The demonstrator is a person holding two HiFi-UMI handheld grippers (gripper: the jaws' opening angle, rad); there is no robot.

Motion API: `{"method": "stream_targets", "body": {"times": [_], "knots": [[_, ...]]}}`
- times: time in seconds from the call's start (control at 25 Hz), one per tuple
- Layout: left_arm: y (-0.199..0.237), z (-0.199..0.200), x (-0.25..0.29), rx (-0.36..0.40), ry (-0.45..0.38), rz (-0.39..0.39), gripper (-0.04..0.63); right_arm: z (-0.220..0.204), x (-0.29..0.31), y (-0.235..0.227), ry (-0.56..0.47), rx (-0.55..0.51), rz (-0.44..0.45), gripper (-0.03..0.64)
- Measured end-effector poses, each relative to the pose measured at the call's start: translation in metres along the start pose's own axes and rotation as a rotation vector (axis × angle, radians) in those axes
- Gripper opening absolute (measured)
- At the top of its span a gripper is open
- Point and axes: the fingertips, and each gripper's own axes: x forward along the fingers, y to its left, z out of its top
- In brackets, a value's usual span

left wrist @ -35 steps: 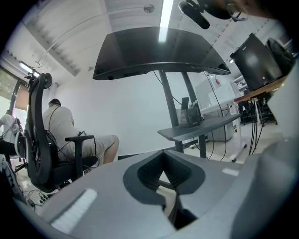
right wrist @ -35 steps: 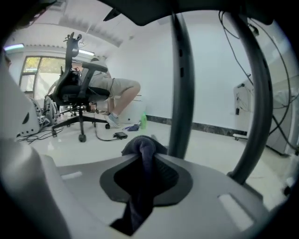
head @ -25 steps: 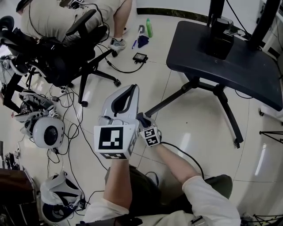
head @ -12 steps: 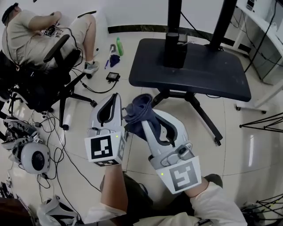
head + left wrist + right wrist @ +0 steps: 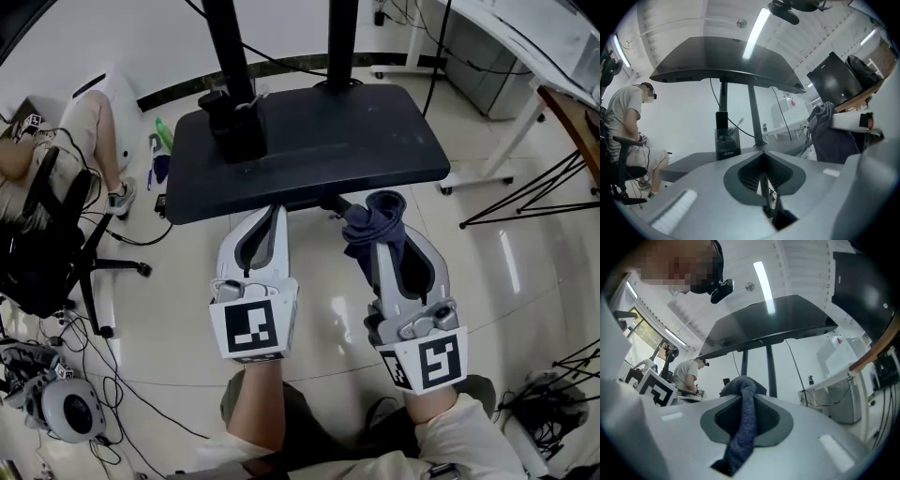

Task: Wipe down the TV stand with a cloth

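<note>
Right gripper view: the right gripper (image 5: 744, 397) was clamped on the cloth (image 5: 740, 437), one blue-grey fold bunched past the tips and a tail hanging down between the jaws. Left gripper (image 5: 763, 153): jaws drawn together, nothing between them.

Change over the last second: the right gripper, at first barely in sight, came up beside the left; half a second ago the cloth brushed the left gripper's tip, and now the two were apart and parallel. The TV stand (image 5: 309, 141), earlier ahead and off to the right, lay straight ahead of both tips, its near edge just beyond them.

Judgement: approach done, wiping not begun. The cloth sat at the near edge, and contact couldn't be confirmed.

Count:
- grippers: 2
- cloth: 1
- stand base: 1, carrying 2 upright posts (image 5: 225, 47)
- black box (image 5: 234, 127): 1, on the base ahead of the left gripper
- seated person (image 5: 70, 141): 1, far left of the left gripper
- office chair (image 5: 47, 244): 1, beside that person
- green bottle (image 5: 164, 134): 1, on the floor left of the base
</note>
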Motion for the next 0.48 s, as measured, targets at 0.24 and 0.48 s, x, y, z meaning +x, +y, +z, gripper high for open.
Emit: {"method": "stream_targets", "body": {"times": [0.24, 0.48], "knots": [[-0.020, -0.010, 0.023, 0.001, 0.017, -0.017, 0.029, -0.041, -0.014, -0.057, 0.026, 0.013, -0.111, 0.052], [-0.006, -0.012, 0.013, 0.013, -0.047, 0.016, 0.029, -0.240, 0.036, -0.096, 0.162, 0.050, -0.121, 0.052]]}}
